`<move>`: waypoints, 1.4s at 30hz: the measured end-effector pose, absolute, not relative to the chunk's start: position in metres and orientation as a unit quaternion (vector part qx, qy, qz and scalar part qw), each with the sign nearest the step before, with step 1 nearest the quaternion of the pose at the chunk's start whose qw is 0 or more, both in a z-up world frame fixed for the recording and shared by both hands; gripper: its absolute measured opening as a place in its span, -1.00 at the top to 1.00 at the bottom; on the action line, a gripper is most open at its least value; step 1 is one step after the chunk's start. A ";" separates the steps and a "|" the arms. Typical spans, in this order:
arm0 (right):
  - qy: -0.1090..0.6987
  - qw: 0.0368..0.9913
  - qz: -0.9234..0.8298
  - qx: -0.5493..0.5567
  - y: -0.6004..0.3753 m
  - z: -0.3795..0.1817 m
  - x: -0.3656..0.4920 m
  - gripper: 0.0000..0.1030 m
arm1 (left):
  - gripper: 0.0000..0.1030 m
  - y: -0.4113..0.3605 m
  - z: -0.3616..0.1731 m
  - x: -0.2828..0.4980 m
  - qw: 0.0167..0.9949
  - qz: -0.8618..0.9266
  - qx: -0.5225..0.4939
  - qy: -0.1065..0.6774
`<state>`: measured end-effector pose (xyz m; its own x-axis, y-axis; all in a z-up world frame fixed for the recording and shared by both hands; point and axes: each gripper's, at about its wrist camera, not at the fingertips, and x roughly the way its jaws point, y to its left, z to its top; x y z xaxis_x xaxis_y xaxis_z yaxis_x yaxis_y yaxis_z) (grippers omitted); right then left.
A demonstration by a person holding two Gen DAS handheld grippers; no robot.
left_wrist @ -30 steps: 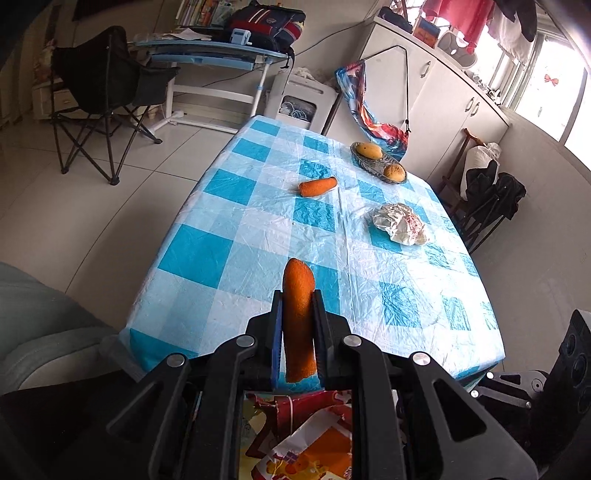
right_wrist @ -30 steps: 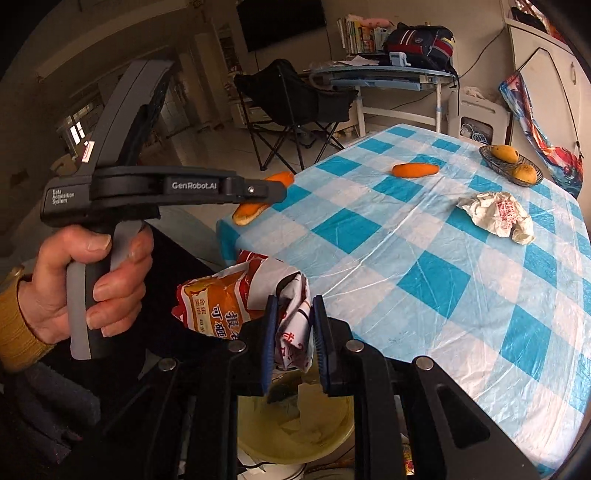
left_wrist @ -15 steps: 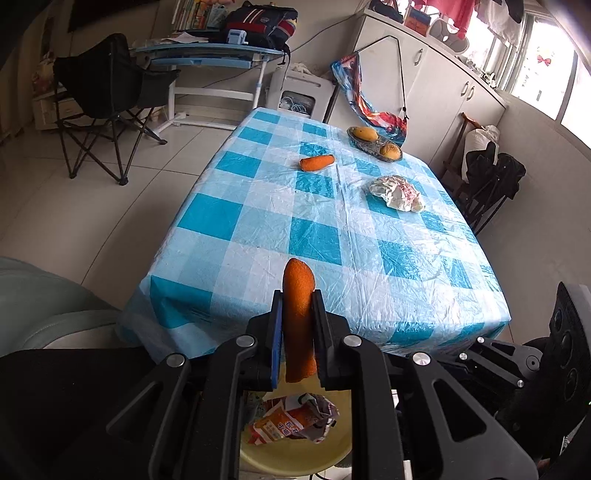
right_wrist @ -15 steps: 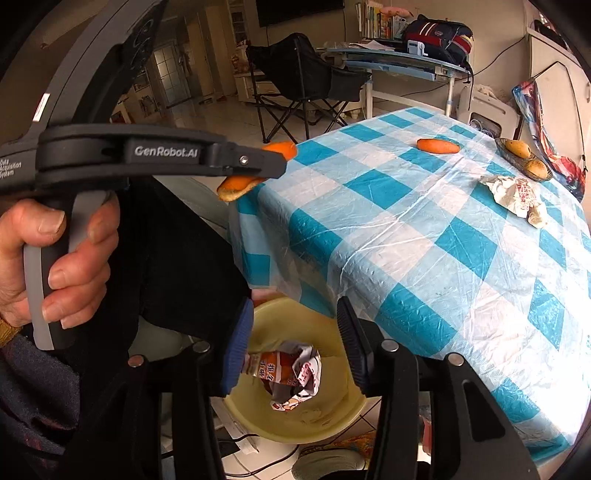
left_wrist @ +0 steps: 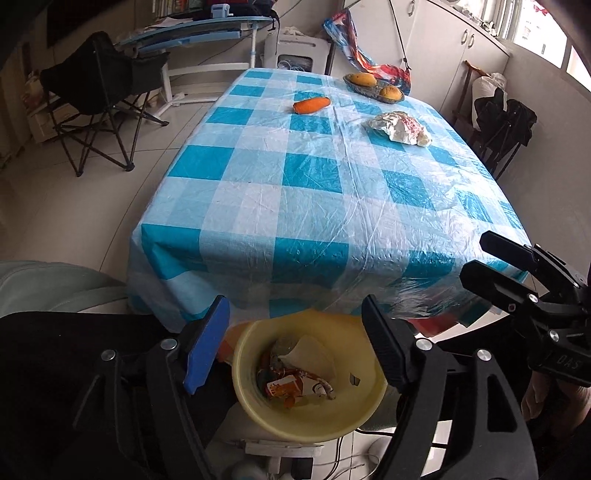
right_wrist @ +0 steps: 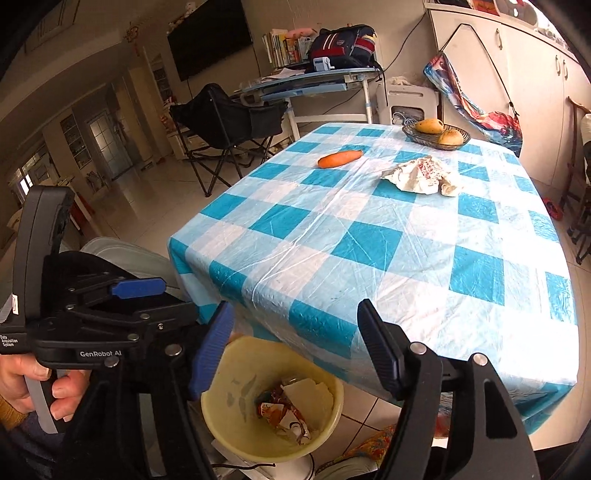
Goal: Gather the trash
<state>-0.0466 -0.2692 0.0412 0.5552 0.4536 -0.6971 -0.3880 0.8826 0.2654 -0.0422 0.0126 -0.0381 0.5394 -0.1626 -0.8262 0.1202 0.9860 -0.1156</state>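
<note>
A yellow trash bin stands on the floor below the table's near edge, with crumpled wrappers inside; it also shows in the right wrist view. My left gripper is open and empty above the bin. My right gripper is open and empty above the bin too. A crumpled white paper lies on the blue checked table, far right; it shows in the right wrist view. An orange carrot lies beyond, also in the right wrist view.
A dish with fruit sits at the table's far end. A black folding chair stands left of the table, a desk behind it. Dark chairs stand at the right wall.
My left gripper has opened and the carrot piece it held is gone from it. Both grippers have pulled back and stand open over the bin; the right had dropped its wrapper earlier.
</note>
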 end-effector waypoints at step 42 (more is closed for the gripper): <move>0.433 0.877 0.209 -0.008 -0.263 0.025 -0.050 -0.48 | -0.77 0.033 -0.012 -0.046 0.922 -0.020 -0.046 0.385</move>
<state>-0.0504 -0.2626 0.0247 0.5381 0.3595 -0.7624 -0.3727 0.9128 0.1673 -0.0462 0.0331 -0.0122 0.7029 -0.0725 -0.7076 0.0010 0.9949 -0.1010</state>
